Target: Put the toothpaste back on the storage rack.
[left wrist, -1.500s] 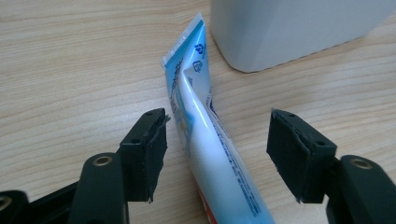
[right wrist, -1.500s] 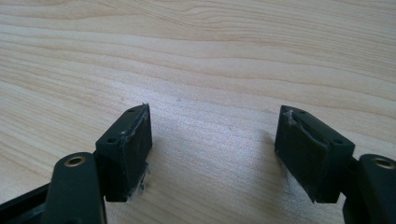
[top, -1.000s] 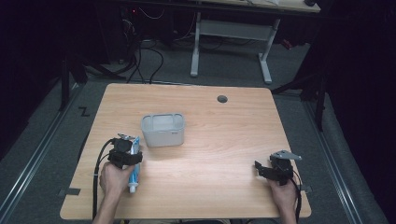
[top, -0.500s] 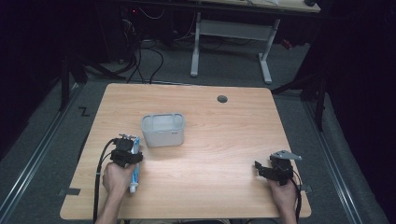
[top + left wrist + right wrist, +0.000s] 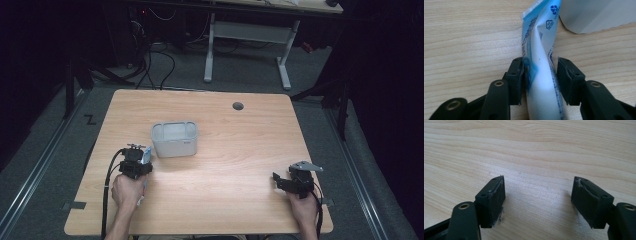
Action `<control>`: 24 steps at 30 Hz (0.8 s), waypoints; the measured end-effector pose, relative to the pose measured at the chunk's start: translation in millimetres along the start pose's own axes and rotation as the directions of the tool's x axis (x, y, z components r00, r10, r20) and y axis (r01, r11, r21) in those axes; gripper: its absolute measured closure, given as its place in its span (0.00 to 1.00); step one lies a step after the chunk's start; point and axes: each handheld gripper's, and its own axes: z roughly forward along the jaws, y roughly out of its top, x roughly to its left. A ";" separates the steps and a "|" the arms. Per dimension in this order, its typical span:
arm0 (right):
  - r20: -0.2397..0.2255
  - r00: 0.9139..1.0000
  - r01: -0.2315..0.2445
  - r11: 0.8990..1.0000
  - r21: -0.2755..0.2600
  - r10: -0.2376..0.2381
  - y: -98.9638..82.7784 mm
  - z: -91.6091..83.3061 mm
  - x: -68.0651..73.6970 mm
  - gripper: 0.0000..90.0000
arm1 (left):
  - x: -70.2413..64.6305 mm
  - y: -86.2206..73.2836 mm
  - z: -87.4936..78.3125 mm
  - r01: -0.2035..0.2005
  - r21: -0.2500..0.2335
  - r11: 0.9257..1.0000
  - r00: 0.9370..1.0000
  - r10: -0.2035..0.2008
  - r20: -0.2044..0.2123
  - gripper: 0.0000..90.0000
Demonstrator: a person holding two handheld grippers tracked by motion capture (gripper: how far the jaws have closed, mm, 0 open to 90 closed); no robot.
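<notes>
High view looks forward and down on the light wooden counter point(image 5: 240, 150); both gripper views look close along it.

We see a matt wood-grain table point(image 5: 469, 32), a glossy soft plastic tube point(image 5: 541, 82), a frosted plastic bin point(image 5: 174, 139), and matt black tool pads point(image 5: 499, 195).

Black claws point(image 5: 539, 202), brass screws, looping black cables, bare forearms
</notes>
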 end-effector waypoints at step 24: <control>0.000 1.000 -0.002 1.000 -0.001 0.002 0.0 0.1 0.0 0.30 | 5.6 0.3 -5.4 0.030 -0.016 0.999 0.999 -0.029 0.033 0.77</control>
